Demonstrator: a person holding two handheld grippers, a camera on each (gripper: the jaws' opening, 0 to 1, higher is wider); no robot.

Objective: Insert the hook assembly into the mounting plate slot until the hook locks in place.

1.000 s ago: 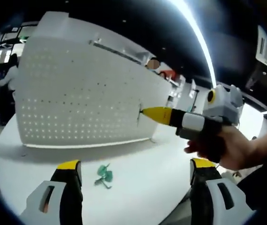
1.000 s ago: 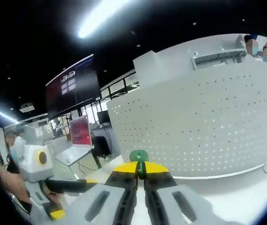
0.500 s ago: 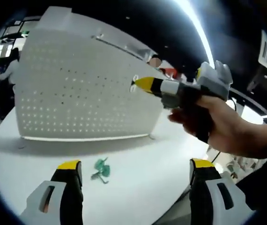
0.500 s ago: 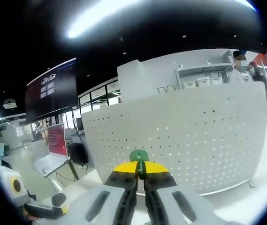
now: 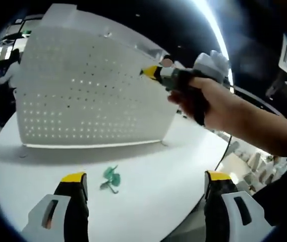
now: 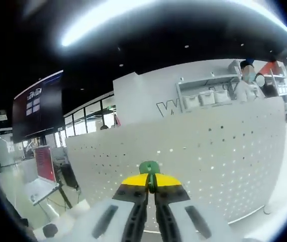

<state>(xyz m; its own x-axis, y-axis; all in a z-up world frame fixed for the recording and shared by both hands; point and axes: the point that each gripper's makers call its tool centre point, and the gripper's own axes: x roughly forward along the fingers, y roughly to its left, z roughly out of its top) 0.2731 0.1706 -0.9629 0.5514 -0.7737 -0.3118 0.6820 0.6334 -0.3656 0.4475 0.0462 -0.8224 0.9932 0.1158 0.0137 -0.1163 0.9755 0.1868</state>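
with its jaws pinched shut on a small green hook, the right gripper is in the approach step: hook carried, not yet seated in the plate. only a rounded green nub pokes out past the yellow tips in the right gripper view; the rest of the piece is hidden between the jaws, so its orientation cannot be read.

left gripper sits low with jaws wide apart and holding nothing. on the white surface just ahead of it lie spare green hooks, a small loose cluster, well apart from the plate.

further out, in the left gripper view, the right gripper's tip is held by a hand up at the upper right part of the mounting plate, very near or touching its face; contact cannot be confirmed.

plate: white perforated panel, standing upright on the surface, regular rows of small holes.

judgement: next move calls for lining the hook's tab with one hole, pressing in square, then letting it drop to lock. risk: off-angle entry would skid across the panel.
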